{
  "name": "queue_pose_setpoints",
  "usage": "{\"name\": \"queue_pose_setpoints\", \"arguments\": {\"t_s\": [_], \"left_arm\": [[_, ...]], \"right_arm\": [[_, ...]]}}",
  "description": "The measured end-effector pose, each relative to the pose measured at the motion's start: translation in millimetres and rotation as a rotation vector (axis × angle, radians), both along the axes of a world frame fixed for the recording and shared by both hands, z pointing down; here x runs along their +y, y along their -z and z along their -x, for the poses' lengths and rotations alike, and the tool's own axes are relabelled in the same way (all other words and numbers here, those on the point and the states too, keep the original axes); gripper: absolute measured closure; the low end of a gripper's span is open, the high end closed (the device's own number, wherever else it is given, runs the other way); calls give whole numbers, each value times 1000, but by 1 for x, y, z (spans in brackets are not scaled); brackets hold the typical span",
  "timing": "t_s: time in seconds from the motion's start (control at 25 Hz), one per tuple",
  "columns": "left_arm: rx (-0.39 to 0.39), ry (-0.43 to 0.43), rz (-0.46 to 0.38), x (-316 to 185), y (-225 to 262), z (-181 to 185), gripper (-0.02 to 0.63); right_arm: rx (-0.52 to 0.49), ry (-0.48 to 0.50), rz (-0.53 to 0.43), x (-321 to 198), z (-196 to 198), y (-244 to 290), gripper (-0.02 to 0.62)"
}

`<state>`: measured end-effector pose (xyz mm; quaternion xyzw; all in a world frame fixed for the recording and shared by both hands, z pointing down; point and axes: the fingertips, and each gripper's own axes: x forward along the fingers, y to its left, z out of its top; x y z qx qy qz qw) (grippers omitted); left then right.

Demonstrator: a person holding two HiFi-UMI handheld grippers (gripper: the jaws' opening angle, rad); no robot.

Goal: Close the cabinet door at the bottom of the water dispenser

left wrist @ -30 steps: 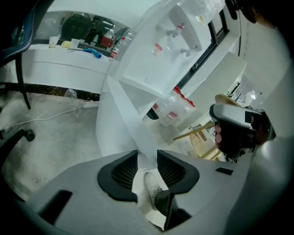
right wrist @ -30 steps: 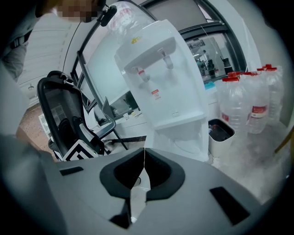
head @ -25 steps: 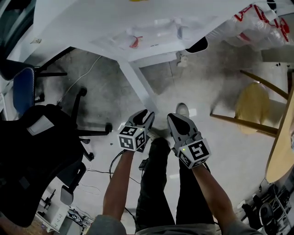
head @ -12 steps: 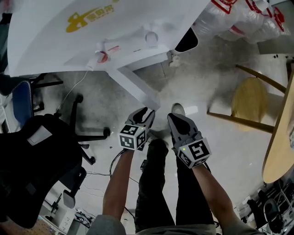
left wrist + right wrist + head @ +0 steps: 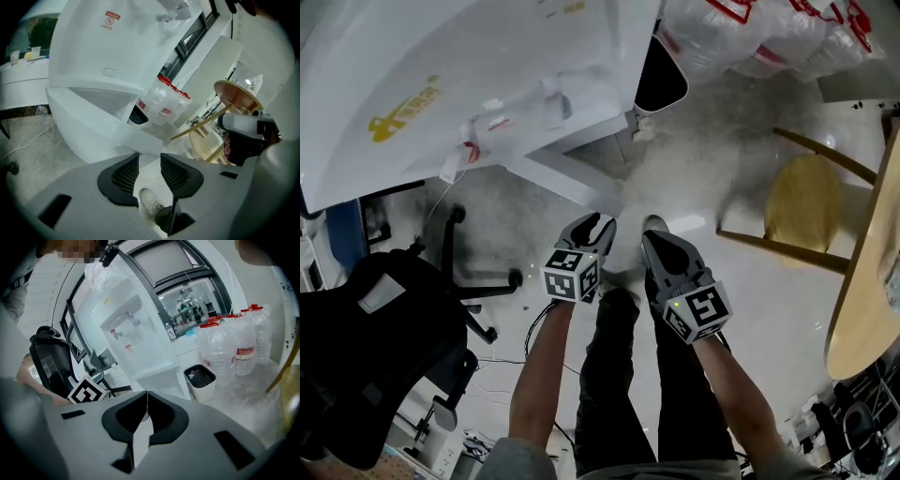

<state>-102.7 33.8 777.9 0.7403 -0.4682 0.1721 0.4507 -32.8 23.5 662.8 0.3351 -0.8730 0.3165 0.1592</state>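
The white water dispenser (image 5: 469, 75) fills the top left of the head view, taps facing down. Its bottom cabinet door (image 5: 572, 183) stands swung open, out over the floor. The left gripper view shows that door (image 5: 93, 126) as a white panel just beyond the jaws. My left gripper (image 5: 598, 225) hovers a little short of the door's free edge, open, with nothing between its pads (image 5: 124, 176). My right gripper (image 5: 659, 242) is held beside it, shut and empty, its tips touching (image 5: 147, 401). The right gripper view faces the dispenser (image 5: 136, 333) from farther off.
A black office chair (image 5: 384, 328) stands at the left, with cables (image 5: 534, 328) on the floor. A black-lined bin (image 5: 661, 80) and large water bottles (image 5: 750, 37) are beside the dispenser. A wooden stool (image 5: 802, 202) and a round table (image 5: 862, 309) are at the right.
The dispenser and its open door have slid left and nearer in the head view as both grippers advanced toward them. Neither gripper's jaws have changed.
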Motion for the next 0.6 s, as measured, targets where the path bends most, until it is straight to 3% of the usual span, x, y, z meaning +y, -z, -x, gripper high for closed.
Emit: {"name": "queue_pose_setpoints", "arguments": {"t_s": [0.6], "left_arm": [[-20,27,-3,-50,1,-17,466]], "right_arm": [[-24,-34,-15,-50,-22,0,584]]}}
